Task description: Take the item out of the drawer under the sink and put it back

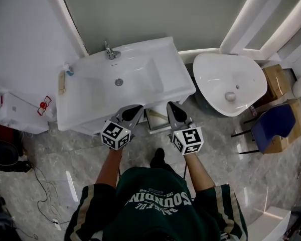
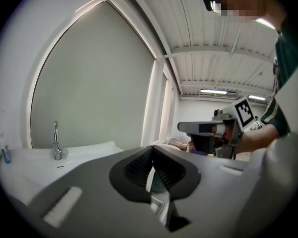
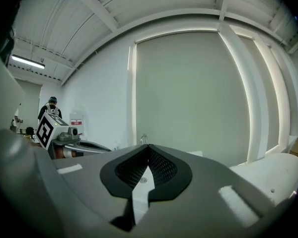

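Observation:
A white sink [image 1: 140,74] with a chrome tap [image 1: 109,50] stands on its cabinet in front of me in the head view. Below its front edge a pale boxy part [image 1: 157,120] shows between the two grippers; I cannot tell whether it is the drawer, and no item shows. My left gripper [image 1: 136,108] [image 2: 152,148] is shut and empty, tips level with the sink's front edge. My right gripper [image 1: 170,105] [image 3: 148,148] is also shut and holds nothing. Both point towards the wall above the sink.
A white bowl-shaped fixture [image 1: 230,84] stands right of the sink. Further right are a blue chair [image 1: 273,127] and cardboard boxes [image 1: 276,79]. Cables [image 1: 45,190] lie on the marble floor at the left, next to a white container [image 1: 20,112].

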`<state>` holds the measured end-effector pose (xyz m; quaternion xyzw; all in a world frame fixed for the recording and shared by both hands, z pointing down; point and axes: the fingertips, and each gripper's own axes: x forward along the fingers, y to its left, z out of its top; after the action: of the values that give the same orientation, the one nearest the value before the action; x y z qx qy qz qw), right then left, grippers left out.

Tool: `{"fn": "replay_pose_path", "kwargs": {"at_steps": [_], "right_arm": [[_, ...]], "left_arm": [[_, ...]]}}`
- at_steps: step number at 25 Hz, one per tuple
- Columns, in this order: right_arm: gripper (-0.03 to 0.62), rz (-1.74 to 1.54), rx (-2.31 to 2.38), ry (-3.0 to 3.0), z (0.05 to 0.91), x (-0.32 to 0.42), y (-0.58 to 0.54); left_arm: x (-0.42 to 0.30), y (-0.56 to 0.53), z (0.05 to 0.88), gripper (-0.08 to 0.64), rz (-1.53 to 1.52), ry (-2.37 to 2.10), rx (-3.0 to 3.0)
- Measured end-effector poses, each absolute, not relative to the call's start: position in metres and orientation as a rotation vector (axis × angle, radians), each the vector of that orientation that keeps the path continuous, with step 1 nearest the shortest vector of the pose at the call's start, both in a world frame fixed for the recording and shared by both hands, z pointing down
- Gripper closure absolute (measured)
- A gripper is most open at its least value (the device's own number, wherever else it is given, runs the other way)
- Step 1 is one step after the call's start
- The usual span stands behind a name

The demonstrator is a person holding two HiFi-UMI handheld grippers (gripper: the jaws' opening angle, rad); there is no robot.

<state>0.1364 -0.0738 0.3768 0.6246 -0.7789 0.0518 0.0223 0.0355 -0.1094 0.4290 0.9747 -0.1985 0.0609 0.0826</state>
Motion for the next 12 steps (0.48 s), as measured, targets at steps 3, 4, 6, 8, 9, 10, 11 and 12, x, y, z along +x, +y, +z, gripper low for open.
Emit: {"fn": "replay_pose_path", "kwargs": {"at_steps": [3, 4, 6, 8, 9, 10, 11, 12], "right_arm": [[0.595, 0.157, 1.884, -2.455, 0.373, 0.158, -0.092], [0.595, 0.157, 1.866, -2.47, 0.373, 0.163, -0.098], [0.595, 0.157, 1.83, -2.495, 0.375, 0.169, -0.106], [0.595, 0.161, 1.801, -2.511, 0.378, 0.171, -0.113], [0.595, 0.167, 1.791, -2.517, 0.38, 0.171, -0.116], [0.595, 0.173, 1.783, -2.523, 0.382, 0.171, -0.119], [0.595, 0.179, 1.777, -2.53, 0.383, 0.171, -0.121], [0.595, 0.184, 1.772, -2.537, 0.384, 0.171, -0.123]], "left_arm": [[0.054, -0.122, 0.425, 0.511, 0.183, -0.651, 2.902], [0.058, -0.125, 0.424, 0.511, 0.184, -0.668, 2.901], [0.065, -0.13, 0.424, 0.511, 0.185, -0.7, 2.897], [0.068, -0.134, 0.426, 0.511, 0.183, -0.726, 2.888], [0.068, -0.136, 0.427, 0.511, 0.182, -0.736, 2.882], [0.069, -0.139, 0.429, 0.511, 0.181, -0.745, 2.876], [0.069, -0.142, 0.43, 0.511, 0.181, -0.75, 2.871], [0.07, -0.144, 0.43, 0.511, 0.183, -0.753, 2.867]]}}
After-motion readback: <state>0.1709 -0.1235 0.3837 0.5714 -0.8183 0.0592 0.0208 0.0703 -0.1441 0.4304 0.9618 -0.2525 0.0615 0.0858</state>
